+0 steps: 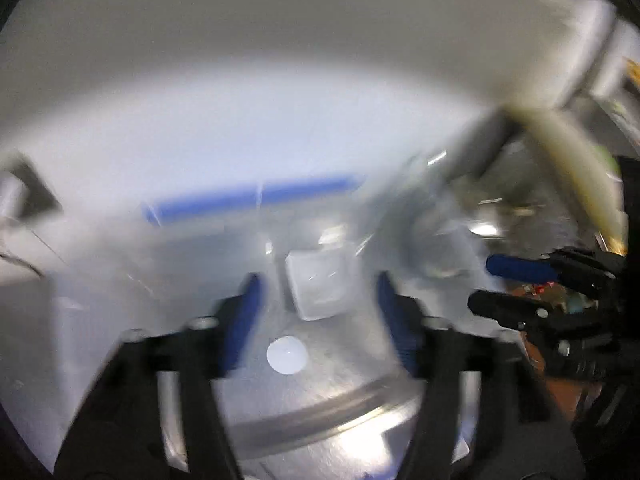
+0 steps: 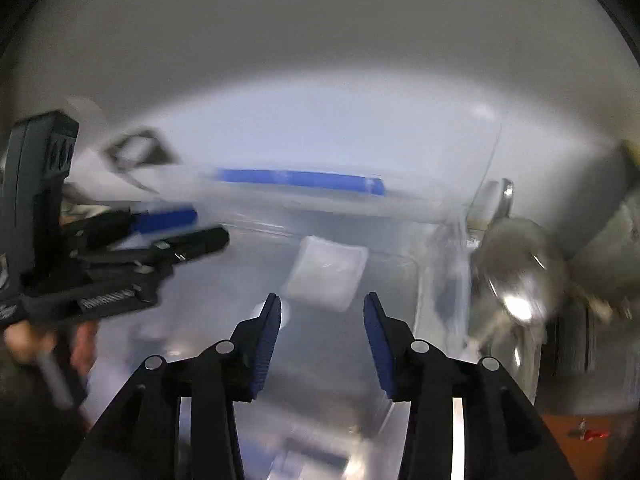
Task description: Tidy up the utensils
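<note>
You are holding the left gripper over a clear plastic container, and its blue-padded tongs are standing spread with nothing between them. In the right wrist view your right gripper is pointing down at the same container, its tongs also spread and pinching nothing. Both views are heavily blurred. A blue strip is running along the container's far edge, against a white wall. A small translucent square block is lying on the container's floor, just beyond both sets of fingertips, with a white round spot near it. The metal utensils, a shiny ladle-like bowl among them, are sitting to the right of the container, outside it, too blurred for you to tell them apart. Your hand is showing under the left gripper.
</note>
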